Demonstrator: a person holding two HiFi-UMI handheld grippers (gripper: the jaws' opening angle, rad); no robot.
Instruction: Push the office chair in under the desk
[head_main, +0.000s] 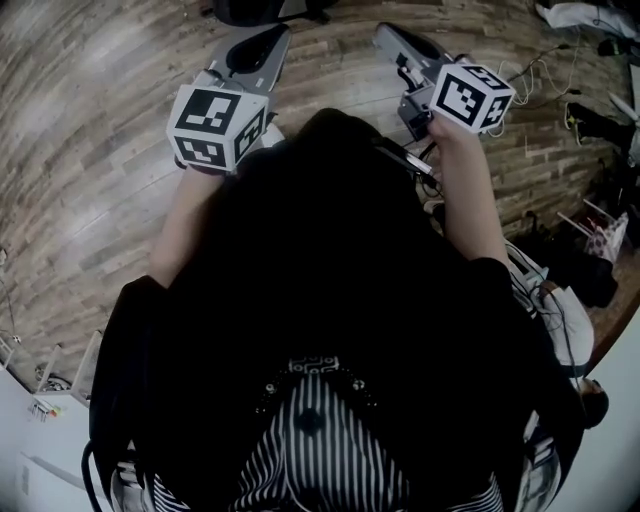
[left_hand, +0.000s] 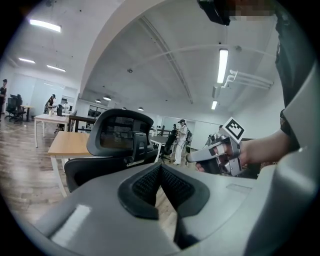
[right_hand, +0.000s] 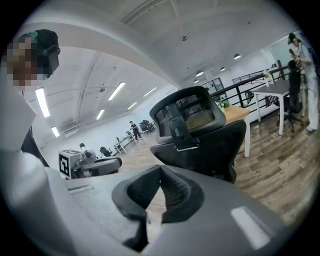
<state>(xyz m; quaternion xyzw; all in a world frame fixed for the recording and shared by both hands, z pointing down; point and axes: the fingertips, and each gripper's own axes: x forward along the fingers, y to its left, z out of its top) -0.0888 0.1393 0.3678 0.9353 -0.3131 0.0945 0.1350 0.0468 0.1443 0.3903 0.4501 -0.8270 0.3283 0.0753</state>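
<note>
A black office chair (left_hand: 120, 135) with a mesh headrest stands ahead of both grippers, its back turned to me; it also fills the middle of the right gripper view (right_hand: 197, 130). Behind it is a light wooden desk (left_hand: 67, 142), whose top shows past the chair (right_hand: 235, 114). My left gripper (left_hand: 161, 169) is shut with nothing between its pads, short of the chair. My right gripper (right_hand: 160, 171) is likewise shut and empty. In the head view the left gripper (head_main: 270, 40) and right gripper (head_main: 388, 34) are held side by side, apart from the chair base (head_main: 255, 10).
Wood plank floor (head_main: 90, 120) lies all round. Cables and bags (head_main: 585, 240) sit on the floor at the right. A white desk (right_hand: 272, 90) with a chair and a person stands far right. More desks and people (left_hand: 179, 140) are farther back.
</note>
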